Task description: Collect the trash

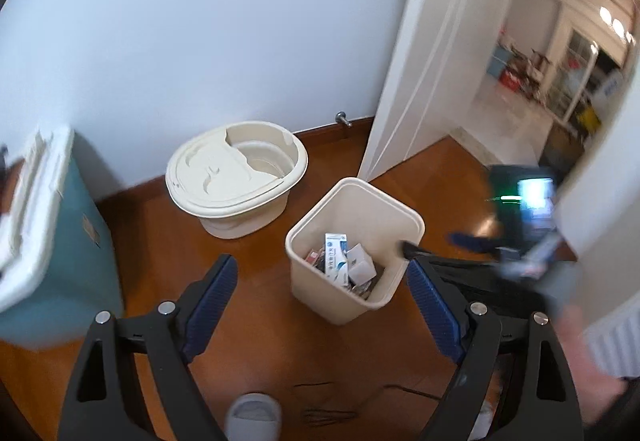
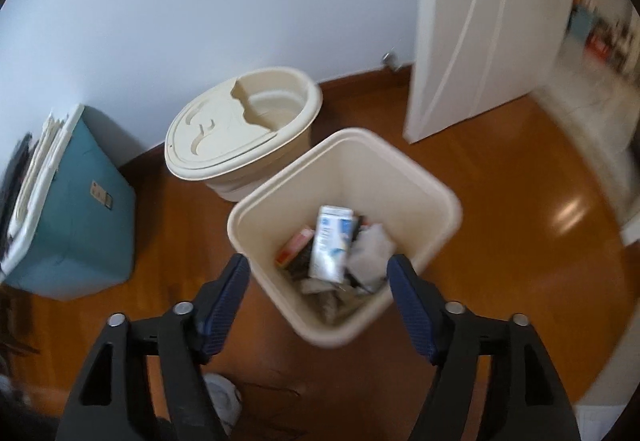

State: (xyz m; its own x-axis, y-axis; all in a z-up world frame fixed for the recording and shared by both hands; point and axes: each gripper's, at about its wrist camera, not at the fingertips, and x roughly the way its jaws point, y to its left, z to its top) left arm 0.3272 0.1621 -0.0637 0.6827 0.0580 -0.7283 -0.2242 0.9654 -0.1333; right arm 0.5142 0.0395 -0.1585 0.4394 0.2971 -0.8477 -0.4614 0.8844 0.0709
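Right wrist view shows the right gripper [image 2: 318, 273] with its blue-padded jaws spread wide and nothing between them, poised over the near rim of a cream square plastic waste bin [image 2: 436, 217] on the brown wooden floor [image 2: 520, 273]. Inside the bin lie a white-and-blue carton [image 2: 330, 245], a red-and-white packet [image 2: 294, 249] and crumpled white paper [image 2: 372, 251].

From the left wrist, the left gripper [image 1: 322, 273] also stands wide apart and empty, nearer than the bin. A grey slipper [image 1: 253, 417] shows at the near edge.

Farther left sits a cream oval tub with a half lid [image 2: 224, 129]; at far left stands a teal box [image 2: 84, 201]. A white door [image 2: 488, 21] stands open beyond on the right.
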